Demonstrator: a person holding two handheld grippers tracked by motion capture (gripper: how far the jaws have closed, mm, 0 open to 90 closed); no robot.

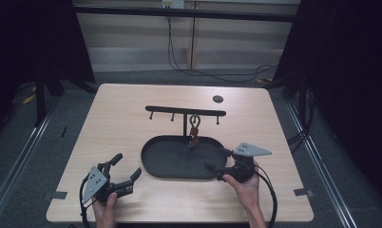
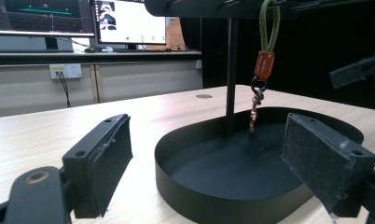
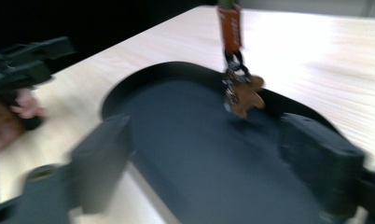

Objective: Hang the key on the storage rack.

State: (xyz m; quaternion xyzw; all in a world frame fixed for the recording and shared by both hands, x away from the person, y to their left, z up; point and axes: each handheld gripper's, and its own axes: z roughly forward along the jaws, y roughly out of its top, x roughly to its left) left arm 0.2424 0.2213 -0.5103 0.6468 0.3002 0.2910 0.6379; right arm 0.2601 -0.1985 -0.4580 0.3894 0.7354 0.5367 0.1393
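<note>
High view: both grippers waited, jaws spread and empty.
Right gripper [image 1: 216, 159] sat nearer the keychain [image 1: 194, 132] hanging over the tray [image 1: 153, 164]; left gripper [image 1: 127, 167] idle.

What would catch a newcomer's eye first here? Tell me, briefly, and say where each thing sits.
First the black stand near the table's middle, with a keychain hanging from its crossbar over the black oval tray at its base; the right gripper view shows a brown gingerbread-man charm at its end. Next, the left gripper and right gripper, jaws open, flanking the tray's near end.
</note>
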